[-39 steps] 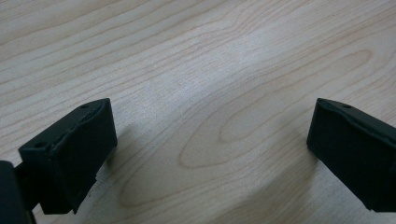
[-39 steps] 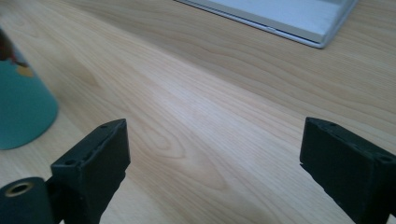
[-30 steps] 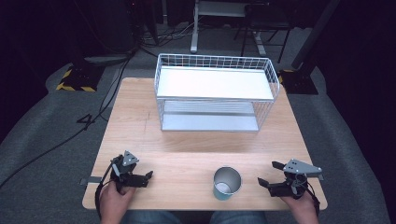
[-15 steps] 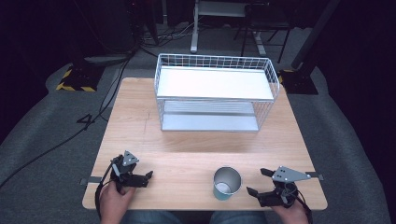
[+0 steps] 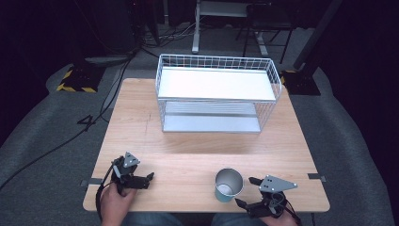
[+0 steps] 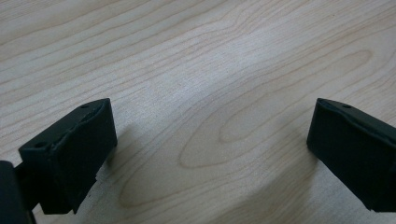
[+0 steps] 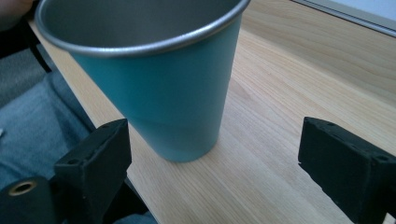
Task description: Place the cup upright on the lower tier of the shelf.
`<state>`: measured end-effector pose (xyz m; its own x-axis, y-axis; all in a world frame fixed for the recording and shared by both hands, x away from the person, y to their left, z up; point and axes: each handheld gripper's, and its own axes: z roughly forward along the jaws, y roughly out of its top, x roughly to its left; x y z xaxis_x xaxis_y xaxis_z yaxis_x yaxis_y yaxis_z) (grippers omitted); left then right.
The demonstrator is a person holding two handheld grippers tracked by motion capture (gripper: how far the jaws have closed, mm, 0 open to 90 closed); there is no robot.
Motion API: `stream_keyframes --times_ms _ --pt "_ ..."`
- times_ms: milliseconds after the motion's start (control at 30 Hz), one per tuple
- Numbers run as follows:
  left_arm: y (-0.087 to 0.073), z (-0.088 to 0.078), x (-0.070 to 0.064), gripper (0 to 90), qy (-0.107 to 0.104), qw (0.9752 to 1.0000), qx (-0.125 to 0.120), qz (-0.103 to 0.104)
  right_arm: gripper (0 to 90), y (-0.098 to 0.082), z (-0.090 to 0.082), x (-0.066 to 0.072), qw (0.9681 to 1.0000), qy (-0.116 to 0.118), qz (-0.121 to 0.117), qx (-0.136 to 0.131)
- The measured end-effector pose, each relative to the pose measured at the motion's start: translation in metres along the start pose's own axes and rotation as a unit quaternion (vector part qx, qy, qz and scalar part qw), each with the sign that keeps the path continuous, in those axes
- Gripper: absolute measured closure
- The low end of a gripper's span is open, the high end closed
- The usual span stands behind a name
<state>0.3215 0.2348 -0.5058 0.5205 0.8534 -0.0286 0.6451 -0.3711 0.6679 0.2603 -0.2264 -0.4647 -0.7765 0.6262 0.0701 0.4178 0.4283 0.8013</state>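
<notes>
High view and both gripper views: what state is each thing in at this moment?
Cup: upright on the table, empty, not gripped.
Right gripper: open, jaws facing the cup, pads apart from it.
Left gripper: open, nothing between its jaws, low over bare table.
Wire shelf rack: standing at the table's far side, both shelves empty.

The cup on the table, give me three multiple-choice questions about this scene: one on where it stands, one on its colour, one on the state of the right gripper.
1. Where does the cup stand?
A. on the rack's top shelf
B. near the table's front edge
C. on the floor

2. What colour is its outside?
A. teal
B. red
C. yellow

3. How is the right gripper?
A. shut on the cup
B. open, apart from the cup
C. shut, holding nothing

Answers: 1 B, the high view shows it on the table, in front of the wire rack. 2 A, the right gripper view shows teal. 3 B, its jaws stand apart, clear of the cup.
</notes>
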Motion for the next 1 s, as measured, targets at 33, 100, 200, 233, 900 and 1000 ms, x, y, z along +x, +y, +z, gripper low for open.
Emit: stream_keyframes --times_ms 33,100,200,233,900,1000 --pt "0.000 0.000 0.000 2.0 0.000 1.0000 0.000 0.000 10.0 0.000 0.001 0.001 1.0000 -0.001 0.007 -0.001" --pt "0.000 0.000 0.000 1.9 0.000 1.0000 0.000 0.000 10.0 0.001 0.004 0.003 0.9999 -0.002 0.016 -0.003" --pt "0.000 0.000 0.000 2.0 0.000 1.0000 0.000 0.000 10.8 0.002 0.008 0.006 0.9997 0.009 0.021 -0.008" --pt "0.000 0.000 0.000 2.0 0.000 1.0000 0.000 0.000 10.9 0.002 0.009 0.007 0.9997 0.010 0.021 -0.009" --pt "0.000 0.000 0.000 2.0 0.000 1.0000 0.000 0.000 11.1 0.006 0.041 0.025 0.9995 -0.001 0.024 -0.019" --pt "0.000 0.000 0.000 1.9 0.000 1.0000 0.000 0.000 11.2 0.004 0.046 0.023 0.9994 -0.004 0.026 -0.024"
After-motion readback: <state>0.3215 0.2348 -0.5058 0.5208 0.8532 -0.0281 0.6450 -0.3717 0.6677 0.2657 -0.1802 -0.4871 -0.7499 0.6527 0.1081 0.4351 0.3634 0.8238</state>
